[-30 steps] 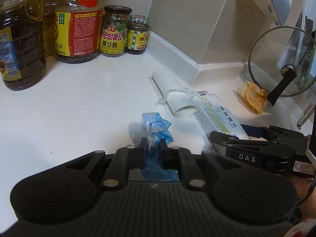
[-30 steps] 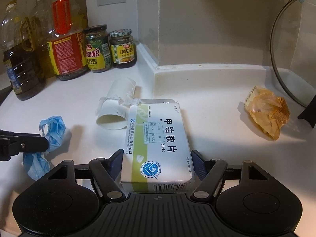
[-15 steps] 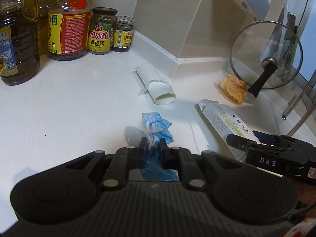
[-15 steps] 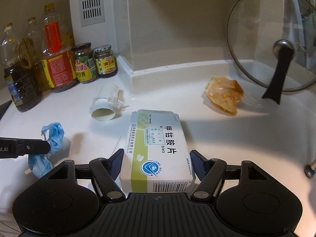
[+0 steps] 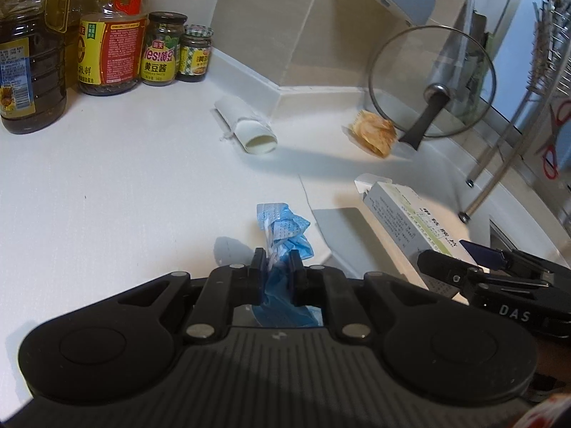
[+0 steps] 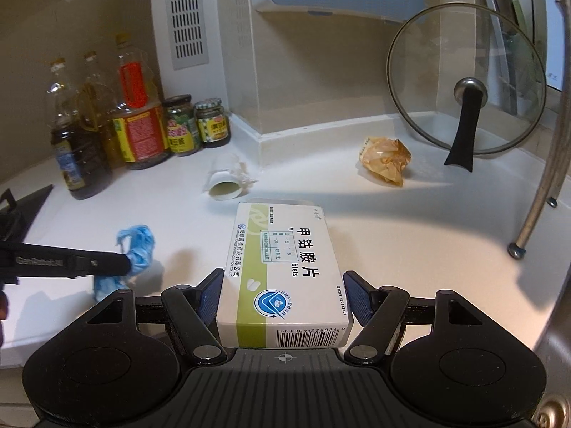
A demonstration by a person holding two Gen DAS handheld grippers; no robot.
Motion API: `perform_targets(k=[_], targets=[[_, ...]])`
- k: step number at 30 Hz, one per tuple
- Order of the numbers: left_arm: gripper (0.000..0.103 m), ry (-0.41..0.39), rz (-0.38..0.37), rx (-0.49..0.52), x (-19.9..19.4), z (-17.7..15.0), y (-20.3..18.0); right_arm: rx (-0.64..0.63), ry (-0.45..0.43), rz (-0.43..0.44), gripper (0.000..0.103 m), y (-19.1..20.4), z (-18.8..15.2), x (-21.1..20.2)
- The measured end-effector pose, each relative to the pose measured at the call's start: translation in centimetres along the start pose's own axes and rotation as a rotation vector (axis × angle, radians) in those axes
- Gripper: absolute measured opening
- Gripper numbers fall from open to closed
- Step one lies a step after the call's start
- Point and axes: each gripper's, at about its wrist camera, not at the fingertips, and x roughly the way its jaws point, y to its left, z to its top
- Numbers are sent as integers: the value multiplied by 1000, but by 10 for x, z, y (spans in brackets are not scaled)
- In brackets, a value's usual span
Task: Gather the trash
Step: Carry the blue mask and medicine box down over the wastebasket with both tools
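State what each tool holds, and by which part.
The left tool is shut on the crumpled blue mask, pinching its near end. The right tool holds the medicine box by its two long sides, at the near end.

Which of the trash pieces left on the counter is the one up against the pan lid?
The crumpled orange wrapper, beside the glass lid's black handle. The white paper cup lies on its side nearer the jars.

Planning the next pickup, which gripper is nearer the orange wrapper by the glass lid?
Right. The right gripper, holding the box, sits nearer the orange wrapper; the left gripper, clamping the blue mask, is farther.
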Motion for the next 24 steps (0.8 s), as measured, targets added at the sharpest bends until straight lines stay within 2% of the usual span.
perform_targets(k=[10, 15, 24], targets=[[11, 62, -74, 89, -35, -36, -1, 66, -26, -3, 71, 41, -47, -66], [11, 90, -92, 109, -42, -52, -5, 65, 15, 1, 71, 50, -66, -79], [11, 163, -80, 74, -33, -83, -13, 31, 116, 29, 71, 36, -93, -77]])
